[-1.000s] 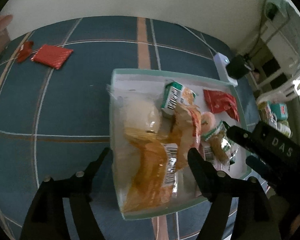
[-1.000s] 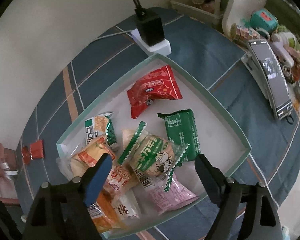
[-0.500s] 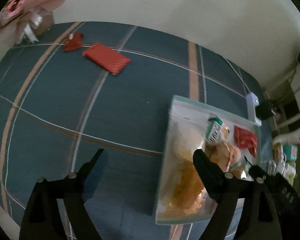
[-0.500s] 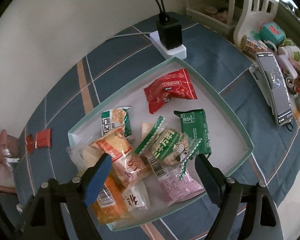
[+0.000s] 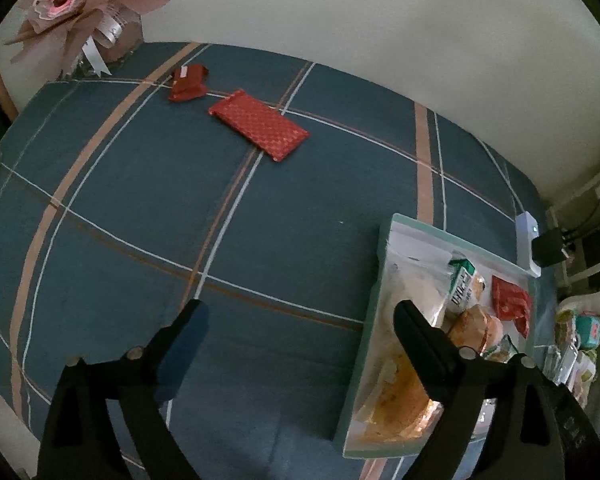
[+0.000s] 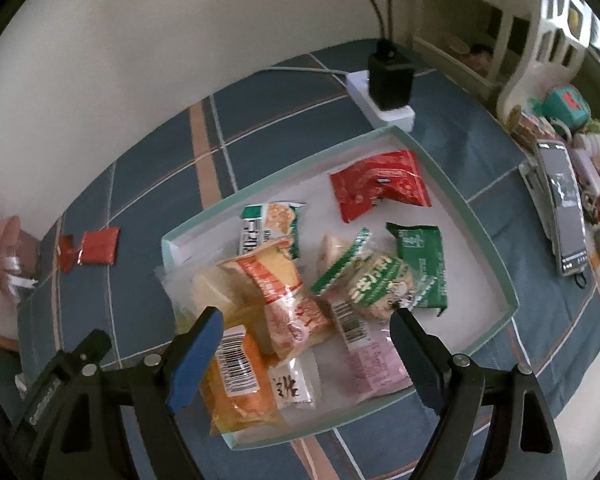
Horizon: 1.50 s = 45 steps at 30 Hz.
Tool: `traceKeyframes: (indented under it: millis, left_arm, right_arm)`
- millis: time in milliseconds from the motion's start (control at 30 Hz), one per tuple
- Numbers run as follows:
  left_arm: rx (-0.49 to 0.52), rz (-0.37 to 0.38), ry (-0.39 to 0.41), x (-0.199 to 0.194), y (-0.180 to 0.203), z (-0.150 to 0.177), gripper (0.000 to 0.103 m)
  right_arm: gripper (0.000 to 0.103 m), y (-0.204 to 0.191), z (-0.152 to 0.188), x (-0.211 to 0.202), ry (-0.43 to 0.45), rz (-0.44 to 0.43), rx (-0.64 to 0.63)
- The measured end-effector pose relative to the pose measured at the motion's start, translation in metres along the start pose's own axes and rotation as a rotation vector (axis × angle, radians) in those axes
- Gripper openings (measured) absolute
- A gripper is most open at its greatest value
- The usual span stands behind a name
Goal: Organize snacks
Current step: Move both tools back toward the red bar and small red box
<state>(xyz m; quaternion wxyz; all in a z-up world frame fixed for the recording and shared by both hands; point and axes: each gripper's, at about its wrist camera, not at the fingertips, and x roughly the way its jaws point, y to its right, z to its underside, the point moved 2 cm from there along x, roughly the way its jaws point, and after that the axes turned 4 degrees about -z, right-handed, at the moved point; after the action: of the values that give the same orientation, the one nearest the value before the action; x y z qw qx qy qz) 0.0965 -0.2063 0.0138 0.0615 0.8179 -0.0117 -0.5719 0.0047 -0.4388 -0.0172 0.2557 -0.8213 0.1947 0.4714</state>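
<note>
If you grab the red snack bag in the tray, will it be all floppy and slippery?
Probably floppy: the red snack bag looks like thin, creased foil with a puffy middle, so it should crumple when pinched. Its shiny wrapper may slip between pads. It seems light, and lying flat and alone in the tray, it shouldn't roll.

Right tool (image 6: 304, 330) opening (nothing gripped) above snack-filled tray (image 6: 496, 276).

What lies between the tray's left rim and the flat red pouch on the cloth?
Left wrist view: only bare plaid cloth between the tray and the red pouch.
</note>
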Motion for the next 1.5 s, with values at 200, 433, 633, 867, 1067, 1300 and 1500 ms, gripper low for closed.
traceKeyframes:
  millis: [200, 433, 633, 867, 1067, 1300, 1500]
  left_arm:
    - [-0.035, -0.023, -0.005, 0.003, -0.009, 0.000, 0.103]
    - [-0.041, -0.004, -0.007, 0.001, -0.017, -0.003, 0.103]
    - [0.024, -0.076, 0.051, -0.009, -0.026, -0.011, 0.103]
    - [0.104, -0.203, 0.126, -0.019, -0.061, -0.026, 0.103]
    - [0.044, -0.224, 0.095, -0.011, -0.105, -0.034, 0.103]
    - [-0.026, -0.238, 0.050, 0.003, -0.142, -0.037, 0.103]
    - [-0.051, -0.224, 0.031, 0.011, -0.154, -0.040, 0.103]
  right_arm:
    - [0.103, -0.013, 0.002, -0.001, 0.016, 0.008, -0.049]
    - [0.103, -0.028, 0.005, -0.003, 0.023, 0.023, -0.100]
    - [0.103, -0.054, 0.015, -0.001, 0.015, 0.016, -0.176]
    - [0.103, -0.086, 0.031, 0.003, 0.008, 0.003, -0.271]
    - [0.103, -0.111, 0.044, 0.012, -0.012, -0.005, -0.329]
    - [0.103, -0.138, 0.060, 0.025, -0.040, -0.002, -0.397]
    - [0.103, -0.158, 0.068, 0.038, -0.054, 0.009, -0.450]
